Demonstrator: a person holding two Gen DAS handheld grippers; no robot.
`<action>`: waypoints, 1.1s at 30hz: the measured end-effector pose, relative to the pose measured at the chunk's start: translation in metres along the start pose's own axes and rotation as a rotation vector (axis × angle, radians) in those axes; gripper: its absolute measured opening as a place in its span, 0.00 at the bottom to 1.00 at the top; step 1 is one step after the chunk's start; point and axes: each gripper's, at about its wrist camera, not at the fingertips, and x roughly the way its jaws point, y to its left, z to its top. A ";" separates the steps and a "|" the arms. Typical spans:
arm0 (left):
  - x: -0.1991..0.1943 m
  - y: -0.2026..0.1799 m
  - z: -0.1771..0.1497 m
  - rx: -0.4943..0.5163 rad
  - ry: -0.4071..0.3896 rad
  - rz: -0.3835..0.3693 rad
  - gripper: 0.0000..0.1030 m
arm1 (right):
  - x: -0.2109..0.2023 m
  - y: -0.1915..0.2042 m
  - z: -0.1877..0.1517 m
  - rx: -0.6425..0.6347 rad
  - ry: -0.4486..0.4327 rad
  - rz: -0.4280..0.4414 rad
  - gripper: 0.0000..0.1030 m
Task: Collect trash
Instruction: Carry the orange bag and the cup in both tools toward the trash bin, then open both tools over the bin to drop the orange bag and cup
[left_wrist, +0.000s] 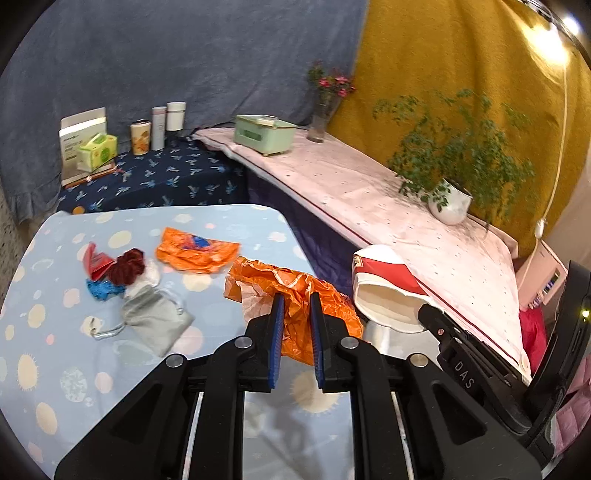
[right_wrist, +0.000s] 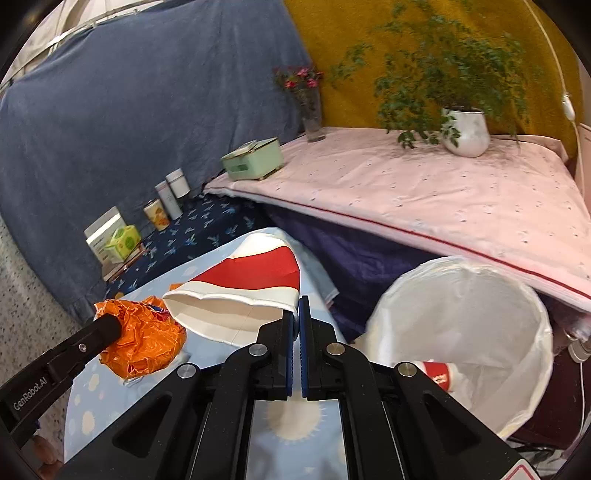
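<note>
My left gripper (left_wrist: 297, 301) is shut on a crumpled orange plastic bag (left_wrist: 273, 284), held above the light blue spotted table (left_wrist: 55, 369). In the right wrist view my right gripper (right_wrist: 297, 306) is shut on the rim of a flattened red and white paper cup (right_wrist: 251, 280), which hangs beside the orange bag (right_wrist: 144, 339). A bin with a white liner (right_wrist: 517, 314) stands just right of the table with another red and white cup (right_wrist: 439, 373) inside. On the table lie a second orange wrapper (left_wrist: 195, 251), a red packet (left_wrist: 94, 260), a dark red scrunchie (left_wrist: 125, 266) and a grey pouch (left_wrist: 155, 317).
A pink-covered ledge (left_wrist: 369, 192) runs behind the bin and bears a potted plant (left_wrist: 448, 203), a vase of flowers (left_wrist: 323, 118) and a green box (left_wrist: 264, 134). A dark blue patterned surface (left_wrist: 166, 181) holds tins and a tissue box (left_wrist: 98, 147).
</note>
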 end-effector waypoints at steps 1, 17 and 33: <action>0.002 -0.008 0.000 0.011 0.003 -0.008 0.13 | -0.003 -0.008 0.001 0.006 -0.005 -0.013 0.03; 0.035 -0.116 -0.013 0.148 0.065 -0.153 0.13 | -0.025 -0.123 -0.006 0.153 -0.015 -0.141 0.03; 0.068 -0.153 -0.038 0.182 0.113 -0.200 0.54 | -0.020 -0.160 -0.018 0.206 0.014 -0.190 0.14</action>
